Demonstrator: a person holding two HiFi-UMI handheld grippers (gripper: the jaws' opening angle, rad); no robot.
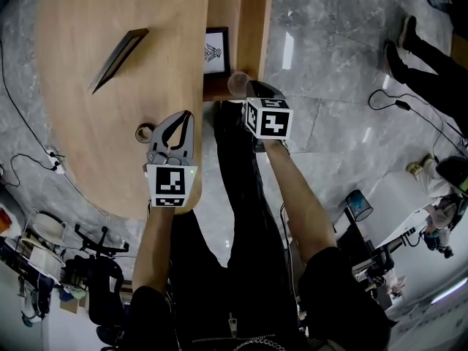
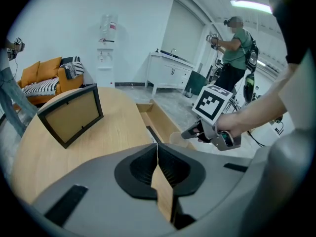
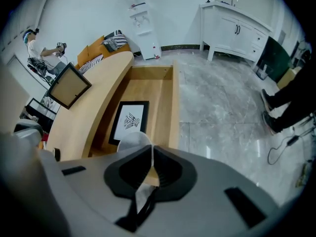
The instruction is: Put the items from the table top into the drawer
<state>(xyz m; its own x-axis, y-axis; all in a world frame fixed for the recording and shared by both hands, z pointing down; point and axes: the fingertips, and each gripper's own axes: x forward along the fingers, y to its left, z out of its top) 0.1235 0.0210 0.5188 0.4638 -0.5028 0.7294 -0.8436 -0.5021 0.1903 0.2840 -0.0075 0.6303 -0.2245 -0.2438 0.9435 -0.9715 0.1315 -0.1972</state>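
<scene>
My right gripper (image 1: 250, 91) is shut on the wall of a clear plastic cup (image 1: 238, 84), which it holds over the near end of the open wooden drawer (image 1: 259, 35). In the right gripper view the cup's rim (image 3: 133, 139) shows just past the pinched jaws (image 3: 152, 149). A black-framed picture (image 3: 130, 121) lies flat in the drawer (image 3: 174, 107). On the round wooden table (image 1: 88, 123) a second picture frame (image 1: 117, 58) stands upright. My left gripper (image 1: 183, 117) rests over the table's near edge, jaws shut with nothing between them (image 2: 157, 147).
A small round object (image 1: 144, 131) lies on the table just left of my left gripper. Beyond the drawer is grey marble floor with cables and a person's shoes (image 1: 398, 46). A white cabinet (image 3: 237, 28) and an orange sofa (image 2: 44, 78) stand farther off.
</scene>
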